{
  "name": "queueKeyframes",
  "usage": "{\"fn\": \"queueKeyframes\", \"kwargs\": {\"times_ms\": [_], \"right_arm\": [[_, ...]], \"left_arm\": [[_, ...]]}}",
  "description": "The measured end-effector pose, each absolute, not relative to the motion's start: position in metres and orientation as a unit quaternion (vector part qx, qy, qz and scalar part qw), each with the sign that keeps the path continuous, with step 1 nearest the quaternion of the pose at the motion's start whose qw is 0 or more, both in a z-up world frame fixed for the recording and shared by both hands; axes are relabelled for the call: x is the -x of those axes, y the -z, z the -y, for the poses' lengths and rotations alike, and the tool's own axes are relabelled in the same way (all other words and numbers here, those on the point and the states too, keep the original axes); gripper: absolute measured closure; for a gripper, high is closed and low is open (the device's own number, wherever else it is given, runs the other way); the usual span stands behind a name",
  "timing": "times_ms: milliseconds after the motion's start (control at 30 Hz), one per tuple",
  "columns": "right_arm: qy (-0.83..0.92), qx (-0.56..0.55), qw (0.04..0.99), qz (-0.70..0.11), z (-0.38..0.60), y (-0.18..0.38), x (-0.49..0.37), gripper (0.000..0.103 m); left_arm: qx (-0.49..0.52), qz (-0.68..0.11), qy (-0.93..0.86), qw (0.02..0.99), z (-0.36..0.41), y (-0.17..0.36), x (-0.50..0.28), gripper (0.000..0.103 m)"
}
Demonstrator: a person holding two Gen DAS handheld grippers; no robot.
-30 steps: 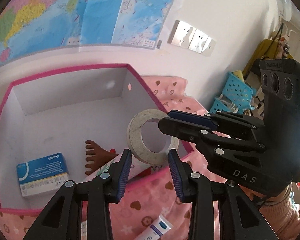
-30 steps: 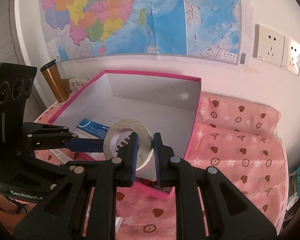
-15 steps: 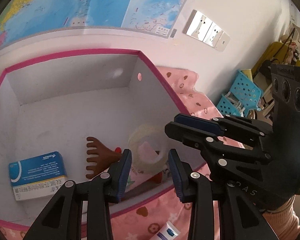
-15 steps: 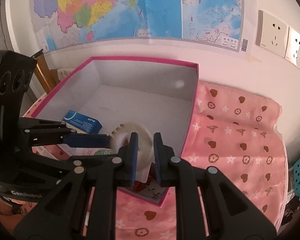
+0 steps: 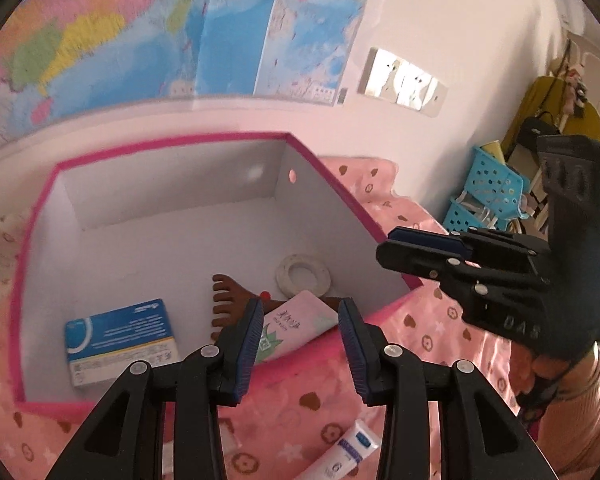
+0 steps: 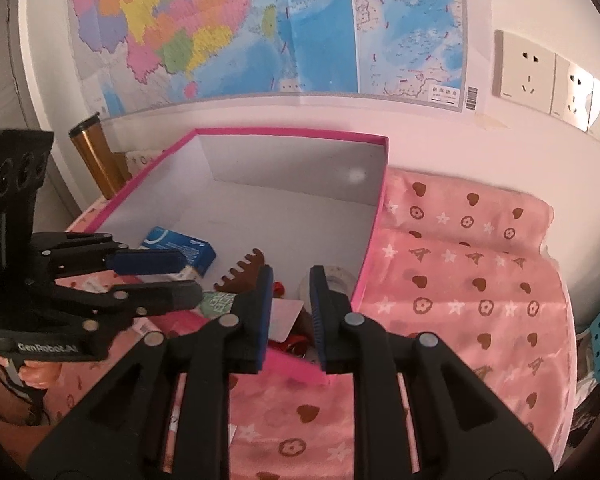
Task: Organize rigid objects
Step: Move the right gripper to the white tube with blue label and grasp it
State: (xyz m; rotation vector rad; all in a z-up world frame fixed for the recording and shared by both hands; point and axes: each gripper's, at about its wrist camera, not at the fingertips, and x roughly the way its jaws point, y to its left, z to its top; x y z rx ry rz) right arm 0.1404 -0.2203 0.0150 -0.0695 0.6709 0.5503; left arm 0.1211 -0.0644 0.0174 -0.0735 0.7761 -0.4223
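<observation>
The tape roll (image 5: 303,279) was lying flat in the pink-rimmed box (image 5: 332,184), near its right wall beside a pink tube (image 5: 296,326) and a brown comb (image 5: 230,300). Both the left gripper (image 5: 299,330) and right gripper (image 6: 289,304) held nothing, jaws easing apart. Looked like drop-off done; I'd guess next up was the small white tube (image 5: 346,454) on the cloth outside.

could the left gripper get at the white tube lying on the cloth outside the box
Probably yes. The white tube lies on the pink cloth in front of the box, just beyond the left gripper, with nothing on top of it. The jaws hold nothing and are opening.
</observation>
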Motion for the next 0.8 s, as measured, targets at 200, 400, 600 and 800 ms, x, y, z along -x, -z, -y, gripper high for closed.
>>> {"fn": "queueKeyframes", "kwargs": {"times_ms": [200, 400, 600, 800], "right_arm": [[-0.281, 0.004, 0.907, -0.314, 0.236, -0.019, -0.118, 0.081], [-0.313, -0.028, 0.891, -0.328, 0.246, -0.008, -0.097, 0.075], [-0.332, -0.059, 0.865, -0.371, 0.245, 0.025, -0.086, 0.071], [-0.344, -0.088, 0.832, -0.425, 0.239, 0.067, -0.078, 0.062]], "left_arm": [[0.028, -0.357, 0.210, 0.910, 0.055, -0.022, -0.089, 0.062], [0.041, -0.378, 0.212, 0.900, 0.043, -0.005, -0.060, 0.061], [0.056, -0.416, 0.203, 0.884, 0.039, 0.025, -0.041, 0.061], [0.067, -0.449, 0.186, 0.871, 0.037, 0.048, -0.033, 0.061]]}}
